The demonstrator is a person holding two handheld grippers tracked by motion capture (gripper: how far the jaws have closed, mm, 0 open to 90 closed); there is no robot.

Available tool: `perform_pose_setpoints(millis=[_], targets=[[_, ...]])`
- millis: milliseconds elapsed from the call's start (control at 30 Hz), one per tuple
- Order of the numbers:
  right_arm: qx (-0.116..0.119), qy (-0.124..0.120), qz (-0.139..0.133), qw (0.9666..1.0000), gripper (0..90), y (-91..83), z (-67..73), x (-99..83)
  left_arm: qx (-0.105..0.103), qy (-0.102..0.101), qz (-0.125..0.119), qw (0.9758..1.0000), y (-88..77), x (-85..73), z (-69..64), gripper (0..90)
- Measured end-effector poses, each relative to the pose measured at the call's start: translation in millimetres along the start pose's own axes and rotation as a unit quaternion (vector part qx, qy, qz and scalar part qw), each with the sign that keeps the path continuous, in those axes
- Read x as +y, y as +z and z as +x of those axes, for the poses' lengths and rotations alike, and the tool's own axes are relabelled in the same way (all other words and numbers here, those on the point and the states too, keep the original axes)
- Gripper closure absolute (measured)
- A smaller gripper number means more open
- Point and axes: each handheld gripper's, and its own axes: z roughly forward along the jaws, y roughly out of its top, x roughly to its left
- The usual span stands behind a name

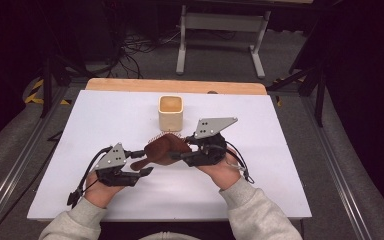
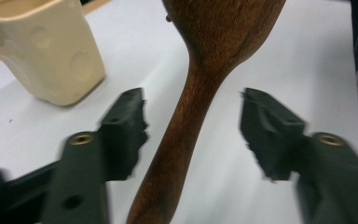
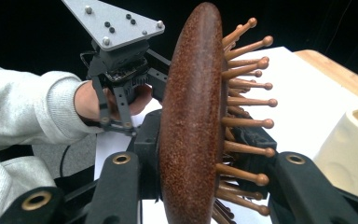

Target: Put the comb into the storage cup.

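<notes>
1. The right gripper (image 3: 200,186), low in the right gripper view, is clamped on the head of a wooden hairbrush (image 3: 193,121). One jaw presses the smooth rounded back and the other sits among the pins. The grip looks meant to carry the brush alone.

2. The left gripper (image 2: 193,126) stands about half open in the left gripper view. The brush handle runs up between its jaws with a clear gap either side, so it holds nothing. I judge this a handover, the right gripper now bearing the load.

3. In the high view the hairbrush (image 1: 162,150) sits at frame centre, lifted between the two grippers. The left gripper (image 1: 145,171) is lower left of it and the right gripper (image 1: 177,156) just right of it.

4. The brush is dark, reddish-brown wood with fine speckled grain, an oval head and a tapering handle. Its pins are slim pale pegs with ball tips.

5. A cream cup (image 1: 171,112) with squared, rounded walls stands above centre on the white table (image 1: 280,190). It may be where the brush is bound.
</notes>
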Motion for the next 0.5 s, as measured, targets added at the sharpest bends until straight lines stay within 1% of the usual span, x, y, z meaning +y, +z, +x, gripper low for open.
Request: perform_pose_setpoints(millis=[33,67,100,133,200,300,367,433,467,500], targets=[[-0.001,-0.002,0.001,1.0,59.3,-1.2,-0.4,2.4,0.001,-0.004,-0.008,1.0,-2.0,-0.8,1.6,29.9],[-0.003,-0.004,0.002,1.0,59.3,-2.6,-0.6,5.5,0.004,-0.005,-0.015,0.9999,-3.4,-1.6,2.5,25.1],[-0.003,-0.004,0.002,1.0,59.3,-2.6,-0.6,5.5,0.004,-0.005,-0.015,0.9999,-3.4,-1.6,2.5,21.8],[-0.006,-0.007,0.003,1.0,59.2,-3.6,-0.5,7.4,0.008,-0.007,-0.027,0.9996,-6.1,-3.5,4.2,21.8],[-0.016,-0.016,0.008,0.9997,59.1,-6.7,-0.7,13.9,0.01,-0.015,-0.04,0.9991,-10.1,-6.2,7.1,16.0],[-0.019,-0.02,0.008,0.9996,59.1,-10.6,-2.3,20.9,0.017,-0.022,-0.046,0.9986,-16.3,-9.7,10.4,11.7],[-0.027,-0.026,0.012,0.9992,59.0,-13.9,-4.1,28.3,0.021,-0.027,-0.054,0.9979,-21.2,-12.5,12.4,9.0],[-0.029,-0.029,0.012,0.9991,58.9,-16.0,-5.7,32.4,0.028,-0.035,-0.064,0.9969,-28.4,-16.3,15.3,7.6],[-0.029,-0.029,0.012,0.9991,58.9,-16.0,-5.7,32.4,0.028,-0.035,-0.064,0.9969,-28.4,-16.3,15.3,7.0],[-0.03,-0.029,0.013,0.9991,58.9,-17.2,-6.6,34.8,0.03,-0.04,-0.065,0.9966,-30.9,-17.9,16.5,7.0]])
